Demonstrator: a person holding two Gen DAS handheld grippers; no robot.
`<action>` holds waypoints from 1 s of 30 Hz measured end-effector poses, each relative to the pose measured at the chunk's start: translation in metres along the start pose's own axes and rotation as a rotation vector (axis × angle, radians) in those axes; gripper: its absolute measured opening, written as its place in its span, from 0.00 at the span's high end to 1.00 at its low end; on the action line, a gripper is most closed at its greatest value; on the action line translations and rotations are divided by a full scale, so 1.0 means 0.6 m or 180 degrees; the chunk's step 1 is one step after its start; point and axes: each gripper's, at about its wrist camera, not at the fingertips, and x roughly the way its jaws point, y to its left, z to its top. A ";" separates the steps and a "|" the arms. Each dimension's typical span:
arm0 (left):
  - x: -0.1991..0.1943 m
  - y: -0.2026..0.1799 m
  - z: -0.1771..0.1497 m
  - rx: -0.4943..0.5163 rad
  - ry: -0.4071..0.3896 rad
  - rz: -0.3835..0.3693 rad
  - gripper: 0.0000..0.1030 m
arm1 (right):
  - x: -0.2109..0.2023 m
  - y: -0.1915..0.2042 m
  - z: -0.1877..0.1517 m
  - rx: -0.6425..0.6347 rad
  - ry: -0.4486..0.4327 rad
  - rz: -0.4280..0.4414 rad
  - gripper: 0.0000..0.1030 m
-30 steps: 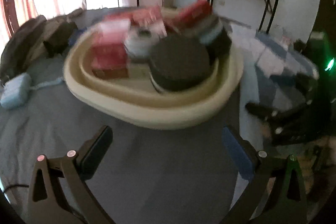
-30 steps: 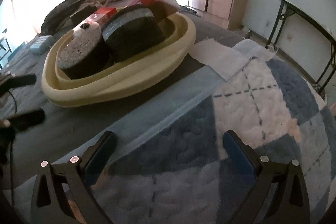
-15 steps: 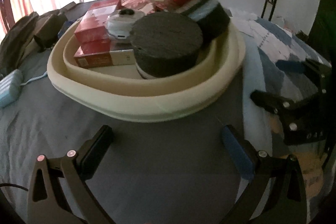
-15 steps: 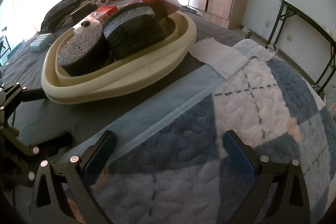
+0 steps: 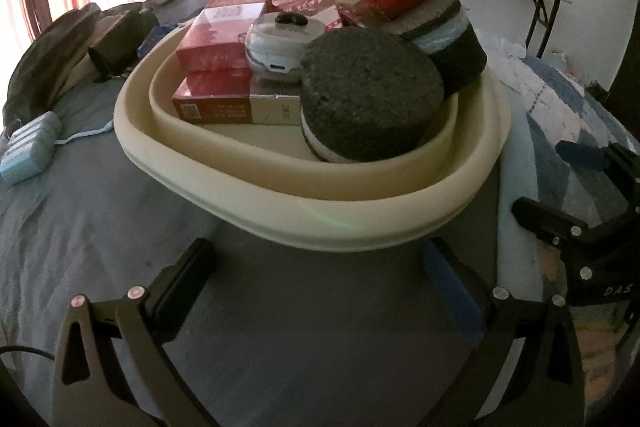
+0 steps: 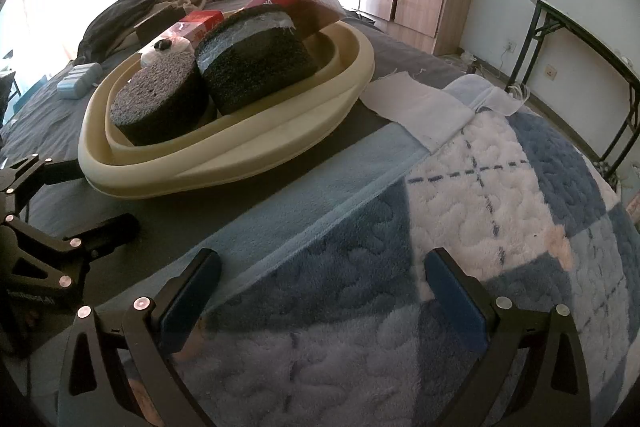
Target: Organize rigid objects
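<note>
The cream oval plastic basin (image 5: 320, 195), loaded with red boxes (image 5: 224, 39) and dark round sponges (image 5: 372, 91), sits on the grey bed (image 5: 100, 211) just ahead of the left gripper (image 5: 316, 279), whose fingers are spread wide and empty. The right gripper (image 6: 320, 283), equally wide and empty, hovers over the blue-and-white blanket (image 6: 500, 195) beside the basin's rim.

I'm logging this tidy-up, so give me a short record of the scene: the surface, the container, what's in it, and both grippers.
surface: grey bedsheet with a blue and white blanket
container: cream basin
contents: two dark foam discs, red boxes, a white round case
left gripper: open, empty, facing the basin
right gripper: open, empty, over the blanket
</note>
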 end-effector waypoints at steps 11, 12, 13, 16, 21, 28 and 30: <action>-0.001 -0.001 0.000 0.0002 0.0000 0.0004 0.00 | 0.000 0.001 0.000 -0.0001 0.0001 0.0000 0.00; 0.002 -0.002 0.002 0.0003 0.0001 0.0002 0.00 | 0.000 0.000 0.000 -0.0001 0.0001 0.0000 0.00; 0.001 -0.002 0.002 0.0002 0.0002 0.0001 0.00 | 0.000 0.001 0.000 -0.0001 0.0001 -0.0001 0.00; 0.002 -0.001 0.002 0.0003 0.0002 0.0002 0.00 | 0.000 0.000 0.000 -0.0001 0.0001 0.0001 0.00; 0.001 -0.001 0.002 0.0004 0.0002 0.0004 0.00 | 0.000 0.000 0.000 -0.0001 0.0001 0.0000 0.00; 0.003 -0.003 0.003 0.0007 0.0003 0.0006 0.00 | 0.000 0.000 0.000 -0.0002 0.0000 -0.0002 0.00; 0.003 -0.003 0.003 0.0006 0.0003 0.0005 0.00 | 0.000 0.000 0.000 -0.0001 0.0000 0.0000 0.00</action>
